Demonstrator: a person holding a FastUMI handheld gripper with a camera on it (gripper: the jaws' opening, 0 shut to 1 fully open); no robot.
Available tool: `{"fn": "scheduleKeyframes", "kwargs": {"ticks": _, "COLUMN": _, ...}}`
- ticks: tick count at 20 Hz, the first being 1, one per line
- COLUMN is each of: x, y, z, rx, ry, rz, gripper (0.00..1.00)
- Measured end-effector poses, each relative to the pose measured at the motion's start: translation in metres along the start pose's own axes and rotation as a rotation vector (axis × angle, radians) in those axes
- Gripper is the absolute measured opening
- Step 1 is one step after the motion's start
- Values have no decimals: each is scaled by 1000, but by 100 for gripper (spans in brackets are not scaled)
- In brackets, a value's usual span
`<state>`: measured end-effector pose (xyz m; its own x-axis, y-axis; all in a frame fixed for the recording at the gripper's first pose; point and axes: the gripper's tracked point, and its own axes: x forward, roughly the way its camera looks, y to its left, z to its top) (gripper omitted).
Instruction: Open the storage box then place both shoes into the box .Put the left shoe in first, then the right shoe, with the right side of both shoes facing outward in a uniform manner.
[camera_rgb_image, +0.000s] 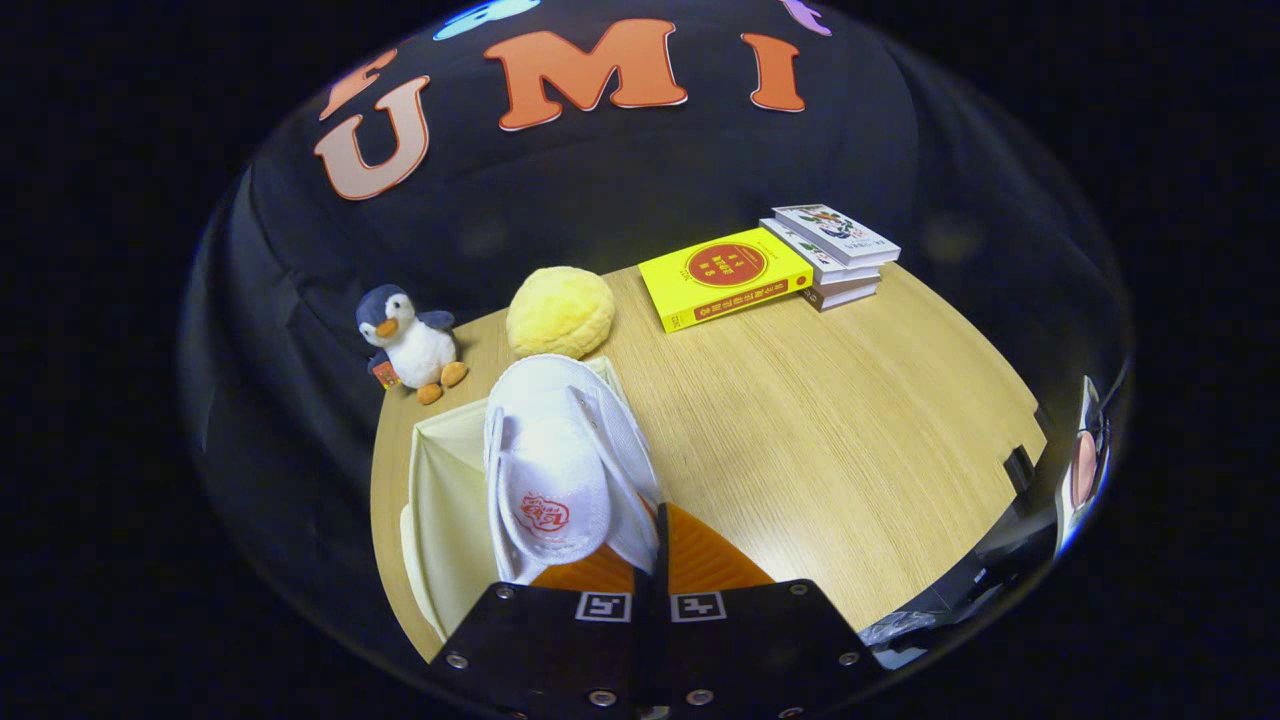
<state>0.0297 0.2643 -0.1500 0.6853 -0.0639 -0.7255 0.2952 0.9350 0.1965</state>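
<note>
Gripping white slipper (560, 470) — tool (650, 560) closed

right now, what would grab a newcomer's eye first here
The white slipper with a red emblem, pinched at its edge between the shut orange fingers and hanging over the open cream box. Beyond it a yellow plush ball and a penguin toy sit at the table's far edge, with a bright yellow book beside a small book stack.

Gripper-mounted fisheye camera looks forward and downward along the jaws, close above the worktop (850, 420), facing the booth wall (620, 190).
</note>
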Motion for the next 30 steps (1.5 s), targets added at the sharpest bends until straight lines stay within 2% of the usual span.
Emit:
{"fn": "scheduleKeyframes", "kwargs": {"ticks": 2, "x": 5, "y": 1, "z": 4, "rx": -3, "ry": -22, "rz": -33, "gripper": 0}}
{"fn": "scheduleKeyframes", "kwargs": {"ticks": 4, "x": 6, "y": 8, "z": 1, "rx": 3, "ry": -9, "rz": -30, "gripper": 1}}
{"fn": "scheduleKeyframes", "kwargs": {"ticks": 10, "x": 2, "y": 2, "z": -1, "rx": -81, "ry": -35, "rz": -65, "gripper": 2}}
{"fn": "scheduleKeyframes", "kwargs": {"ticks": 14, "x": 2, "y": 12, "z": -4, "rx": -42, "ry": -42, "rz": -36, "gripper": 3}}
{"fn": "scheduleKeyframes", "kwargs": {"ticks": 20, "x": 6, "y": 24, "z": -30, "rx": -126, "ry": -6, "rz": 10, "gripper": 3}}
{"fn": "scheduleKeyframes", "kwargs": {"ticks": 21, "x": 3, "y": 22, "z": -22, "rx": -159, "ry": -28, "rz": -7, "gripper": 7}}
{"fn": "scheduleKeyframes", "kwargs": {"ticks": 22, "x": -4, "y": 11, "z": -4, "rx": -203, "ry": -87, "rz": -49, "gripper": 24}}
{"fn": "scheduleKeyframes", "kwargs": {"ticks": 23, "x": -13, "y": 12, "z": 18, "rx": -216, "ry": -158, "rz": -49, "gripper": 41}}
{"fn": "scheduleKeyframes", "kwargs": {"ticks": 25, "x": -33, "y": 22, "z": 42, "rx": -210, "ry": -219, "rz": -8, "gripper": 63}}
{"fn": "scheduleKeyframes", "kwargs": {"ticks": 27, "x": -49, "y": 23, "z": 60, "rx": -195, "ry": -247, "rz": 41, "gripper": 98}}
{"fn": "scheduleKeyframes", "kwargs": {"ticks": 30, "x": -70, "y": 7, "z": 85, "rx": -192, "ry": -299, "rz": 63, "gripper": 99}}
